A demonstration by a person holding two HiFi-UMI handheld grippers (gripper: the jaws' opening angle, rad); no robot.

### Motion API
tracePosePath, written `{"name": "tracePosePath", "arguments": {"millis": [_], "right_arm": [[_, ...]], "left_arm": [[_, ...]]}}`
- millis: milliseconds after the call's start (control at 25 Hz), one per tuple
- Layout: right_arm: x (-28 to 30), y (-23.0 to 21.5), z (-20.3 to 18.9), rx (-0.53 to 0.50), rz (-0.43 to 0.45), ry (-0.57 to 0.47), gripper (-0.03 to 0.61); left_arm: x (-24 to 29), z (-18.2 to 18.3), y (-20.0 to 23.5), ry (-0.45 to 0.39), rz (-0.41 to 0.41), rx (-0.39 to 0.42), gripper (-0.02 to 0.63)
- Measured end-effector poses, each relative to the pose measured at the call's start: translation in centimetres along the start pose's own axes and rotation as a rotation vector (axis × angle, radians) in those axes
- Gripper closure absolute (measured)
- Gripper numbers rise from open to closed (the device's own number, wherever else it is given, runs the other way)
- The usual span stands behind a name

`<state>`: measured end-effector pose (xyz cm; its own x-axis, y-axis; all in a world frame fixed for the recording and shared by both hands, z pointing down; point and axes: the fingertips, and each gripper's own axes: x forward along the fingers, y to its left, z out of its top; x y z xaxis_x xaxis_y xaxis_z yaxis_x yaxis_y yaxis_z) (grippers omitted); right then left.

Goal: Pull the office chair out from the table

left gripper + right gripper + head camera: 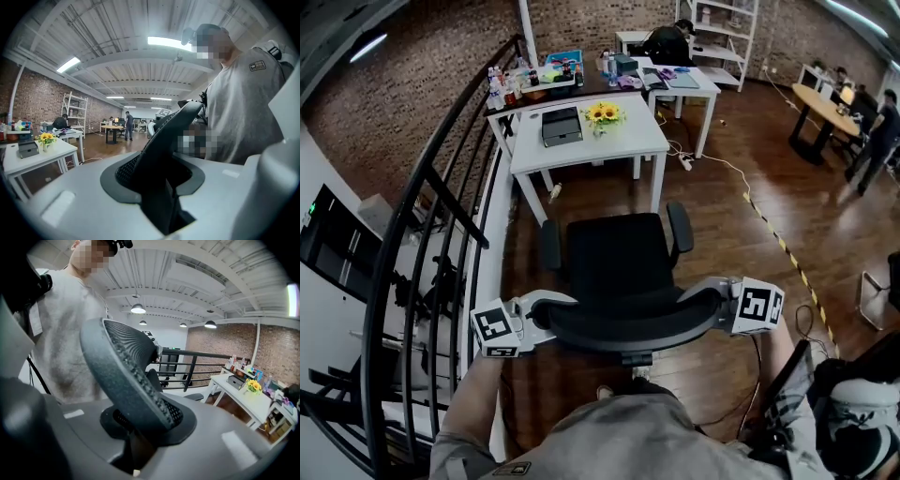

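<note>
The left tool (542, 317) and right tool (712, 298), pointing inward from opposite sides, each clamp the curved black mesh back of the chair (619, 262). A white bench (605, 150) stands beyond.

walls: brown brick wall (422, 84)
floor: dark wood floor (722, 216), yellow-black tape line (773, 239)
furniture: white table (619, 145), white shelf rack (727, 33), round wooden table (825, 105) far right
railing: black metal railing (201, 354), left side
light: ceiling tube lights (166, 41), lit

Dark wood floor (722, 234): office chair (614, 258) on it, apart from white table (619, 152); yellow-black tape strip (778, 242) and white cable (719, 161) across boards. On this table: grey box (562, 126), sunflower bunch (603, 114) just beside it. Second white table (698, 89) behind, crowded with small items
</note>
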<state>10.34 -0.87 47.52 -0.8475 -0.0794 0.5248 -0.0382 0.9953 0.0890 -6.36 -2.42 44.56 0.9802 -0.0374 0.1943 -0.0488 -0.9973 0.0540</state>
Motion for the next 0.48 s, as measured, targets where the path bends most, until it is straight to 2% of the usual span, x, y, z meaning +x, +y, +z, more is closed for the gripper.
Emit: {"name": "tracePosePath", "arguments": {"millis": [480], "right_arm": [[-1.4,1.9,-0.5,0.024,-0.015,0.014,0.489]], "left_arm": [[0.9,0.5,-2.9,-0.018,-0.077,0.014,0.490]]}}
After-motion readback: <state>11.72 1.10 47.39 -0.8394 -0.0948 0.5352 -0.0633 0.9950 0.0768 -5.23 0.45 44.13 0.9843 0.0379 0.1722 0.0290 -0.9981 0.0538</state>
